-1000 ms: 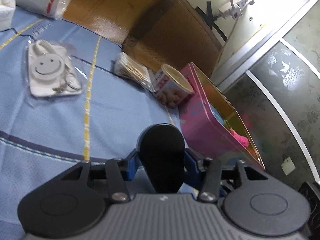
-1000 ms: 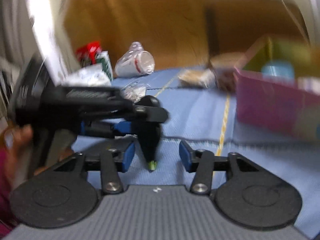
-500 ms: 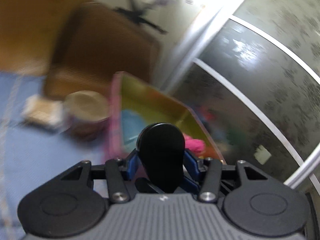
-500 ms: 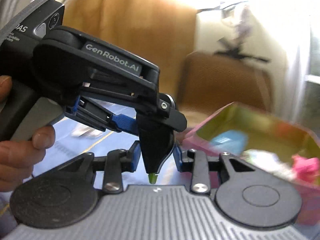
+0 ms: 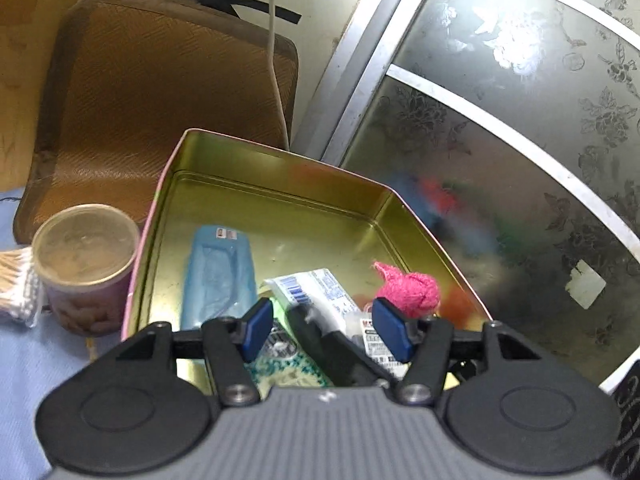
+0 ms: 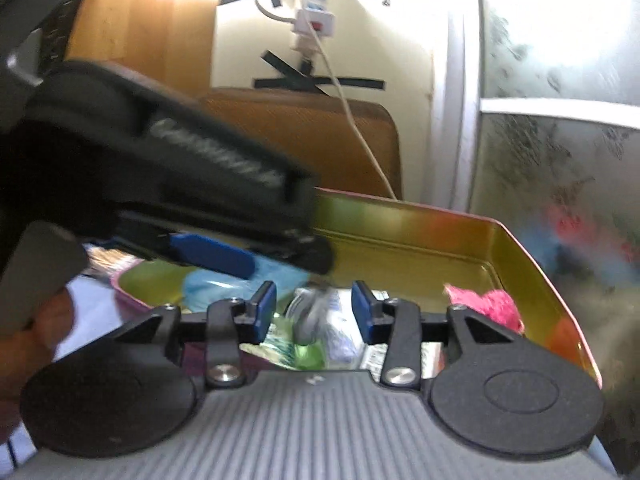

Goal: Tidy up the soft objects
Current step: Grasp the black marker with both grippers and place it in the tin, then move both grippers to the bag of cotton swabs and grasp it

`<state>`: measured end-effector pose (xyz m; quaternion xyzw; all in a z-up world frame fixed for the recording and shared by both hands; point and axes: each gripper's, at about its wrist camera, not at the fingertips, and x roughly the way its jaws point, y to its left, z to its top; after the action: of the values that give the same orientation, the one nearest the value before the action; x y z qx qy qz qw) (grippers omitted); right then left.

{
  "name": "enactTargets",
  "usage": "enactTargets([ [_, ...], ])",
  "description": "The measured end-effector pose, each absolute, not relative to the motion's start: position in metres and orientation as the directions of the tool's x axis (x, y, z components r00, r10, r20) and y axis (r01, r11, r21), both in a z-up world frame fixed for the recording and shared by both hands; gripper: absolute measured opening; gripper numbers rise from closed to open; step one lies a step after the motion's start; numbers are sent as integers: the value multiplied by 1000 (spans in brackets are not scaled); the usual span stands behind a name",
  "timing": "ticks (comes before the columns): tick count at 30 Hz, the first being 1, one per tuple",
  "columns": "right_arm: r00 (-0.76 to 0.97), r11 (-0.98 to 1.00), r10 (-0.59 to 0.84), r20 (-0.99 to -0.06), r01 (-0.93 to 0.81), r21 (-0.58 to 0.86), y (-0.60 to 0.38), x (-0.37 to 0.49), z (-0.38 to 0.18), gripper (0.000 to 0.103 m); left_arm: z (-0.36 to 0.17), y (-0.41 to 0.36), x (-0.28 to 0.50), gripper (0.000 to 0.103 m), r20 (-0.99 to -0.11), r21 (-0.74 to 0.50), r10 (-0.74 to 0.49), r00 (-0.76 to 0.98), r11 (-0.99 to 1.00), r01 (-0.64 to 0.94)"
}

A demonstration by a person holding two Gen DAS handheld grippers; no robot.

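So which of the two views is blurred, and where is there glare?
Left wrist view: mostly sharp; the tin and pink cloth are clear. Right wrist view: motion-blurred, especially the left gripper; glare washes out the top near the power strip.

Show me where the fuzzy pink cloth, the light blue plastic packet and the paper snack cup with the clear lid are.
fuzzy pink cloth (image 5: 408, 290): left wrist view, its middle.
light blue plastic packet (image 5: 218, 272): left wrist view, centre of its flat face.
paper snack cup with the clear lid (image 5: 84, 242): left wrist view, on the lid.
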<state>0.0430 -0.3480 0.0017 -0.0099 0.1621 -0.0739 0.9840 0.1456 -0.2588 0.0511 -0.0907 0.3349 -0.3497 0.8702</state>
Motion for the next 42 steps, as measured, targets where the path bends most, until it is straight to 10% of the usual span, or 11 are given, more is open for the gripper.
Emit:
enactTargets([
  [17, 978, 999, -21, -207, 27, 25, -280, 16, 25, 45, 37, -80, 70, 62, -447, -310, -472, 760, 878, 364],
  [24, 881, 949, 277, -384, -313, -34, -204, 86, 29, 45, 5, -9, 67, 62, -470, -346, -336, 816, 921, 180],
  [32, 675, 860, 114, -729, -434, -267, -140, 223, 13, 45, 2, 10, 69, 64, -397, -449, -398, 827, 870, 203],
  [42, 724, 775, 50, -688, -463, -430, -117, 215, 1, 18, 0, 27, 67, 64, -353, -538, -420, 836, 822, 186],
])
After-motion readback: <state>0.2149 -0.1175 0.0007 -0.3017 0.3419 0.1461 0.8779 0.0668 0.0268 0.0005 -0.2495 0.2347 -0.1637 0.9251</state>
